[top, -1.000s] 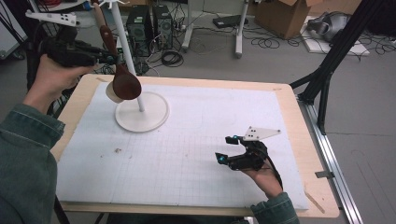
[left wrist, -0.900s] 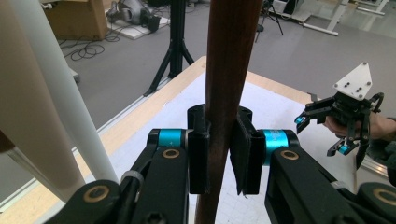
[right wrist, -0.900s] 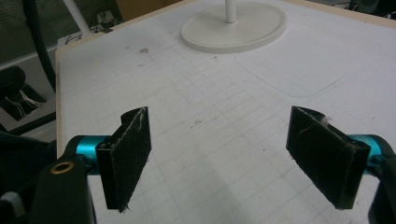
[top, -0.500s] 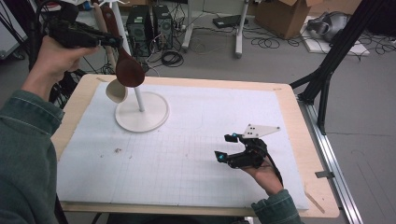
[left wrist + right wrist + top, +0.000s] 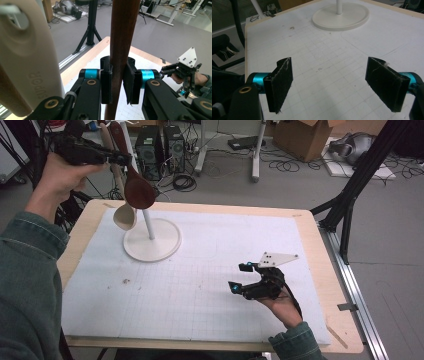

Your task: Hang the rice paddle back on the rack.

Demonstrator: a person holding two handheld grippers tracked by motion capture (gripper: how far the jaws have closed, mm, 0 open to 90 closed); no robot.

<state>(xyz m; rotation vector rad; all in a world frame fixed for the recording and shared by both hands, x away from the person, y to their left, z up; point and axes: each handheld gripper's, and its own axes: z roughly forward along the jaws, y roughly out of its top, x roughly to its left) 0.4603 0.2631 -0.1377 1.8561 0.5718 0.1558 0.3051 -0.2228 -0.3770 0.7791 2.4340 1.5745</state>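
My left gripper (image 5: 116, 157) is raised at the far left corner, shut on the handle of a dark brown wooden spoon (image 5: 139, 192) whose bowl hangs down beside the stand's pole. In the left gripper view both pads of the left gripper (image 5: 120, 82) press on the dark handle (image 5: 122, 37). A cream spoon (image 5: 125, 216) hangs next to it, its holed handle (image 5: 27, 55) close at the left. The white stand (image 5: 152, 240) has a round base. My right gripper (image 5: 239, 276) rests on the mat at the right, open, with nothing between its pads (image 5: 279, 82).
A white gridded mat (image 5: 200, 270) covers the wooden table (image 5: 320, 260). The stand's base (image 5: 340, 16) lies ahead of the right gripper (image 5: 329, 85). Beyond the table are desk legs, cables, computer towers and a black tripod (image 5: 350, 195).
My left hand has risen and moved a little to the right, lifting the dark spoon's bowl higher along the pole. The right gripper has stayed put.
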